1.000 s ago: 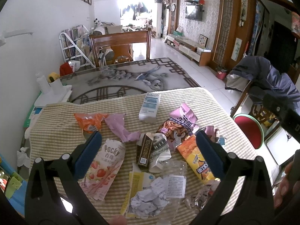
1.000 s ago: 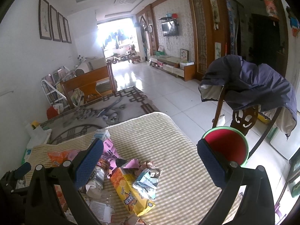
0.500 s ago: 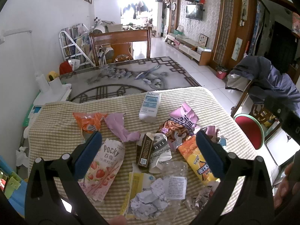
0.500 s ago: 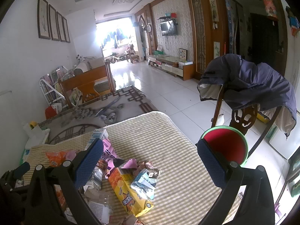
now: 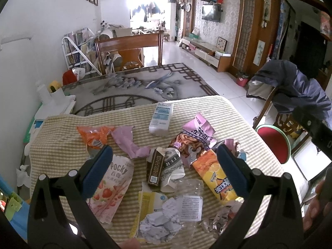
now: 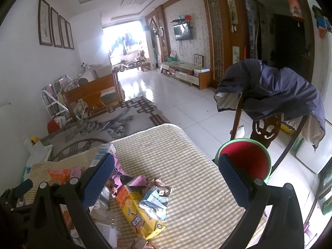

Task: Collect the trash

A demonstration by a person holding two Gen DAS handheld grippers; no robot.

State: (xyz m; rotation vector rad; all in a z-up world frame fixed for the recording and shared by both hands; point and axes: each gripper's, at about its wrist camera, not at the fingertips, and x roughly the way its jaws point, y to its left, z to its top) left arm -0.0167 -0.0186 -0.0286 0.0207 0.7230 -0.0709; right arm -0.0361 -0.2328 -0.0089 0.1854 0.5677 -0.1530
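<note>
Many wrappers (image 5: 164, 166), red stool (image 6: 244, 157) beside table (image 6: 176, 151)

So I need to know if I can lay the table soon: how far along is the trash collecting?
Nothing looks done: no bag or bin shows. Nothing is in hand; the left tongs and right tongs are both open and empty above the striped cloth. All of it is left, including the Pocky wrapper, brown carton, orange-yellow box and white-blue carton.

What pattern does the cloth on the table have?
The cloth has a beige and cream check pattern, clearest in the right wrist view.
</note>
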